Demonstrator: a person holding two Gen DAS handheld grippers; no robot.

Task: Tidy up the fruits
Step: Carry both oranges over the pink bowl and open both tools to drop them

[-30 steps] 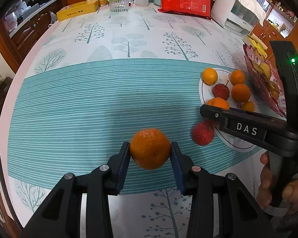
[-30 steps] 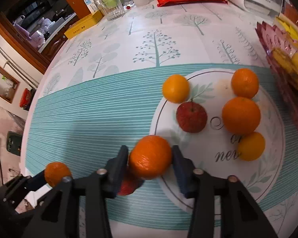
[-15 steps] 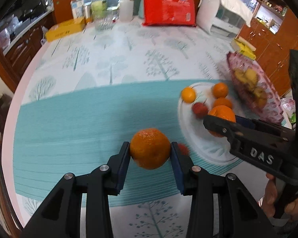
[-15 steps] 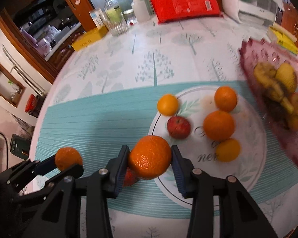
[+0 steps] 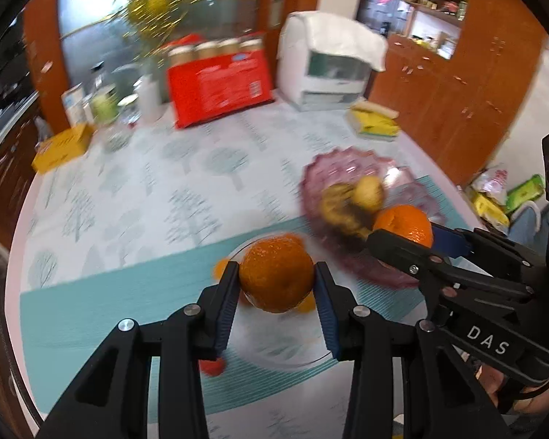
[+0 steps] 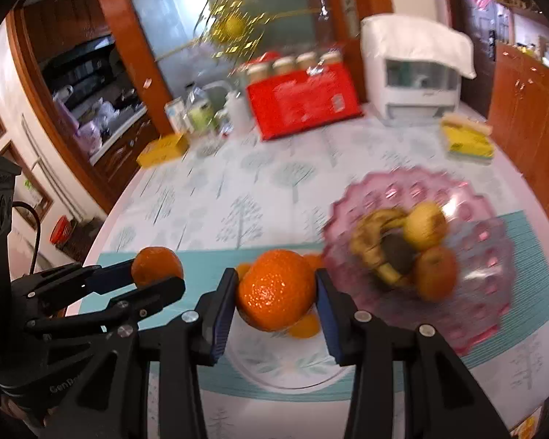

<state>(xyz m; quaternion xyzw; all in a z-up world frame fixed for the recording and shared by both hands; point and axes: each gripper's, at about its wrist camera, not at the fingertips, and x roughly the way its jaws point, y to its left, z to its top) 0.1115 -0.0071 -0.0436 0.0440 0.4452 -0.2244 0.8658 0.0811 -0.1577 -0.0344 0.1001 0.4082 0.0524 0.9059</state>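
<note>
My left gripper is shut on an orange and holds it above the white plate. My right gripper is shut on another orange, held above the same white plate. The right gripper also shows in the left wrist view with its orange near the pink glass bowl. The left gripper shows in the right wrist view with its orange. The pink bowl holds bananas, a yellow fruit and an apple. A red fruit lies beside the plate.
At the table's back stand a red package, a white appliance, bottles and a yellow box. A yellow packet lies at the back right. More small oranges on the plate are mostly hidden behind the held fruit.
Both grippers have lifted and tilted up with their oranges. The view now takes in the pink bowl and the back of the room. The frames are motion-blurred.
</note>
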